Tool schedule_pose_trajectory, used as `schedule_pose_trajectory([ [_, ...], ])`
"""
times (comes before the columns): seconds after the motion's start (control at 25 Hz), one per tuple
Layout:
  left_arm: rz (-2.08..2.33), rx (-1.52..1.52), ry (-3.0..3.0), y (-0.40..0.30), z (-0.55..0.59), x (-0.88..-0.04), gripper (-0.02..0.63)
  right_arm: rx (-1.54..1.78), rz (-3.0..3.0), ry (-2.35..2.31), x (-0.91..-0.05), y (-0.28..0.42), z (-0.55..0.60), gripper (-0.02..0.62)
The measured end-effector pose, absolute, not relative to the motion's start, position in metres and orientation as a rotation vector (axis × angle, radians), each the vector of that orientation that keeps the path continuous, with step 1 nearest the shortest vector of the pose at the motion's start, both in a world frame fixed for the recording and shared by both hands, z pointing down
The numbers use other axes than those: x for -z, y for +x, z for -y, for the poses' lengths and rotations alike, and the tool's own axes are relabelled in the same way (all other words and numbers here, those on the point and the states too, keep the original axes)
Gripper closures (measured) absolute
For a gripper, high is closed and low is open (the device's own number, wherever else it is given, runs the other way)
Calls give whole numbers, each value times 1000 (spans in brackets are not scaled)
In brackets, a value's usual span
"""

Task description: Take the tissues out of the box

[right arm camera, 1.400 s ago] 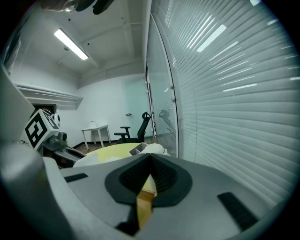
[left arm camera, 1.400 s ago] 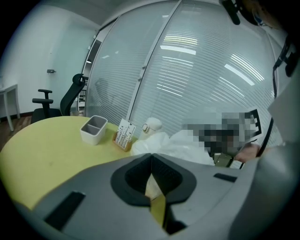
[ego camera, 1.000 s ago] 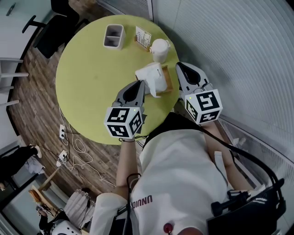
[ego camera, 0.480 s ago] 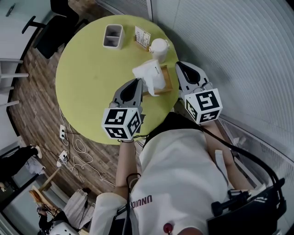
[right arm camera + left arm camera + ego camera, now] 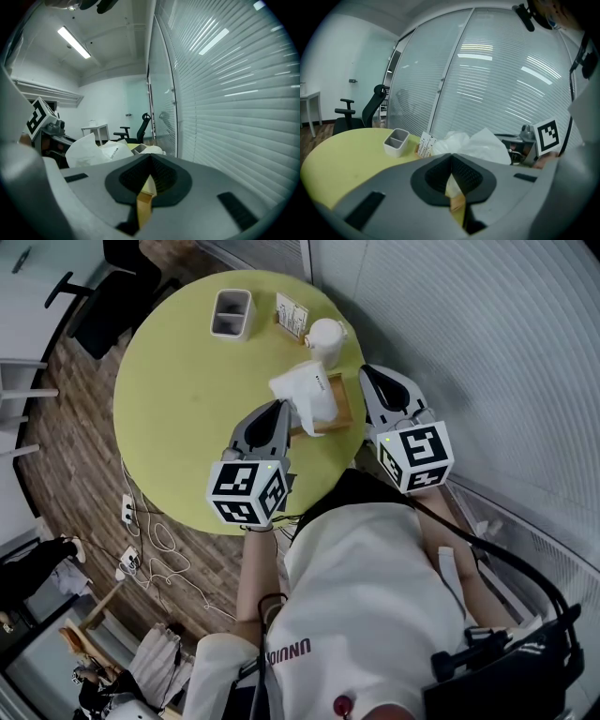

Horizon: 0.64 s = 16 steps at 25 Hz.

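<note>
The left tongs [image 5: 281, 412] are closed, their tips pinched on the lower left edge of a white tissue [image 5: 305, 390]. The right tongs [image 5: 366, 374] are closed too. A wood-coloured wedge shows between their pads, and they appear to be clamped on the right rim of the box [image 5: 343, 401]. Both tongs reach out over the near right edge of the round yellow-green bench [image 5: 187, 399], the left tilted a little further downward than the right.

The wooden box sits between the two tips, close to the bench's right edge. The tissue stands up out of it in a crumpled peak, its lower end at the box's opening. In the left gripper view it billows just past the tips.

Just beyond the box is a round white pot [image 5: 325, 338]. To its left is a small stand of cards [image 5: 292, 315], and further left a grey two-compartment holder [image 5: 232, 313]. Past the bench's far edge stands a black chair [image 5: 117, 292] on the wood floor.
</note>
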<state>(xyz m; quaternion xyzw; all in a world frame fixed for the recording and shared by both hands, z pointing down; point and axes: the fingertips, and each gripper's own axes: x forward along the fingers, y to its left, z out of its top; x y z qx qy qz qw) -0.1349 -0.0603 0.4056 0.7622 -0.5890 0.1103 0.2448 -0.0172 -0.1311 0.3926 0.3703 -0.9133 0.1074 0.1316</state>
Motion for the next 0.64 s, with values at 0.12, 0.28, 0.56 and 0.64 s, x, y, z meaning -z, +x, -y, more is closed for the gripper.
schedule_pose_trajectory([
  [0.12, 1607, -304, 2080, -135, 60, -406, 594, -310, 2651, 1077, -392, -17, 132, 578],
  [0.28, 1606, -310, 2080, -135, 60, -407, 594, -308, 2651, 1076, -392, -18, 132, 578],
  [0.56, 1601, -309, 2073, -134, 61, -407, 594, -311, 2654, 1076, -391, -18, 132, 578],
  [0.64, 1600, -310, 2073, -133, 61, -406, 594, -312, 2655, 1078, -390, -17, 132, 578],
])
